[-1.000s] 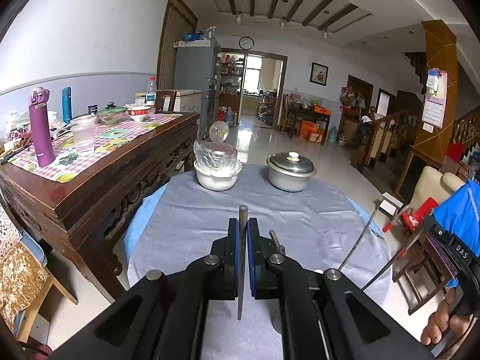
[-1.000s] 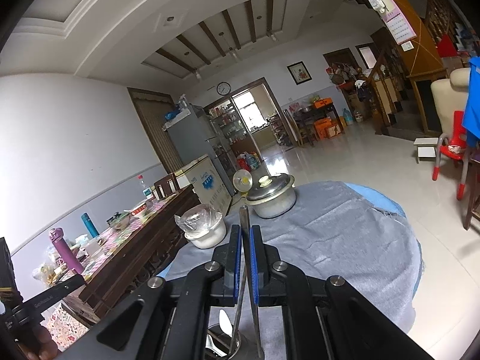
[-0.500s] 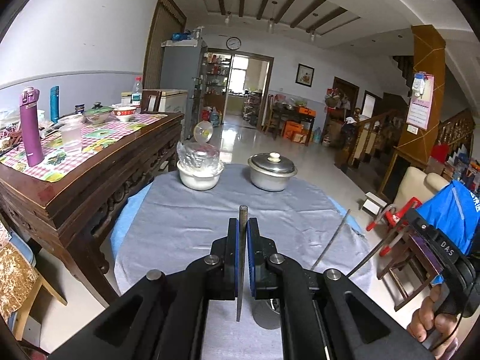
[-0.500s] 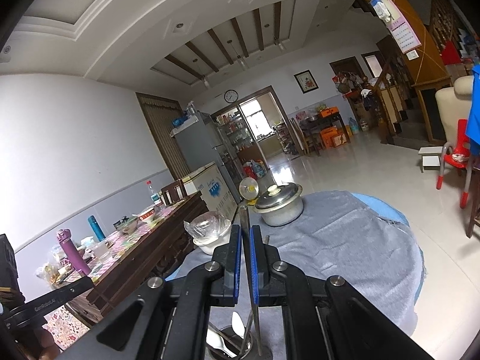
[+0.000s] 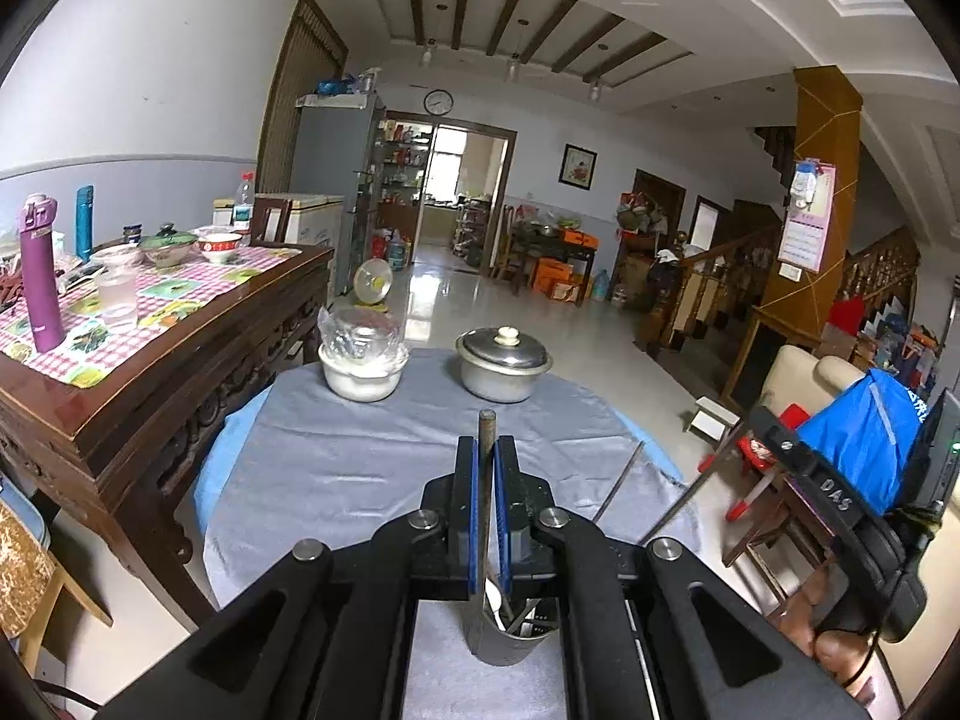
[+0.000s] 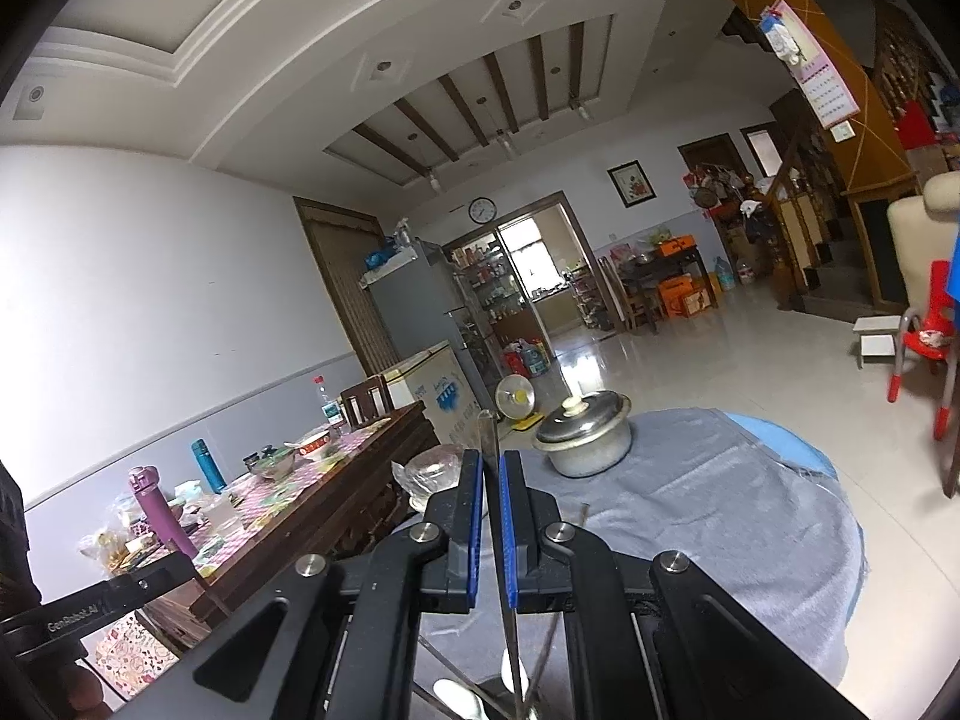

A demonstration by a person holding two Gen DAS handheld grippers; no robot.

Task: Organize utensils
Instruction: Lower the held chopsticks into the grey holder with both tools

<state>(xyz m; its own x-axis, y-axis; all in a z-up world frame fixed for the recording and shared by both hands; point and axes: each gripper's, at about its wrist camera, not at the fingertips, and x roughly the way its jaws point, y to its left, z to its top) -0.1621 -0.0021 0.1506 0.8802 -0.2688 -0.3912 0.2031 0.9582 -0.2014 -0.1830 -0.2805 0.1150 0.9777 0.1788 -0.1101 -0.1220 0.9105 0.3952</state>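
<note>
left fingers [image 5: 486,468] clamped on thin metal utensil handle [image 5: 486,429] | right fingers [image 6: 493,480] clamped on flat handle [image 6: 489,438] | holder cup [image 5: 507,630] below fingers | likely light, stiff, slippery: grip mid-handle

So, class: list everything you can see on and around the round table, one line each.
Lidded pot: one, silver, table's far side.
Covered bowl: one, white under clear plastic, beside the pot.
Utensil cup: one, metal, near edge, holding spoons.
Tablecloth: one, grey.
Sideboard: one, dark wood, left of table.
Flask: one, purple, on sideboard.
Left gripper: shut on a metal utensil handle.
Right gripper: shut on a thin metal utensil.
</note>
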